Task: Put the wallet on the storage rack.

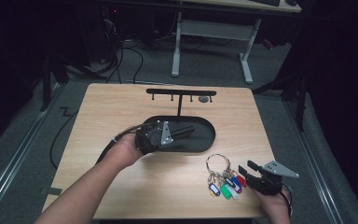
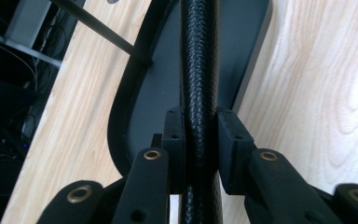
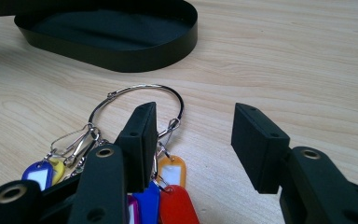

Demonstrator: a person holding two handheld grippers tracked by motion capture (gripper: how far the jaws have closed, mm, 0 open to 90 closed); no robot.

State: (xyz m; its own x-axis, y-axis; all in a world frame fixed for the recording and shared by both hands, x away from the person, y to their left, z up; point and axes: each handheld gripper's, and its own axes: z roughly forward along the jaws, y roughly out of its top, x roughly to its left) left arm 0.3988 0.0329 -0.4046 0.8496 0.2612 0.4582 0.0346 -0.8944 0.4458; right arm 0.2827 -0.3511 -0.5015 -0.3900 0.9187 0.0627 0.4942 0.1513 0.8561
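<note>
A black oval tray (image 1: 210,136) lies at the table's middle, with a thin T-shaped hook stand (image 1: 181,93) rising from its far side. My left gripper (image 1: 173,134) reaches over the tray from the left and is shut on a black braided rod (image 1: 186,131), which points right above the tray floor. In the left gripper view the rod (image 2: 198,70) runs straight up between the jaws of this gripper (image 2: 200,133), over the tray (image 2: 151,93). A key ring (image 1: 218,163) with coloured tags (image 1: 226,189) rests near the front right. My right gripper (image 1: 248,169) stands open just right of it.
In the right gripper view my right gripper (image 3: 193,135) has bare wood between its jaws; its left jaw overlaps the ring (image 3: 135,91) and the tags (image 3: 168,205), and the tray (image 3: 121,58) lies beyond. A small grey object (image 1: 204,99) sits by the stand.
</note>
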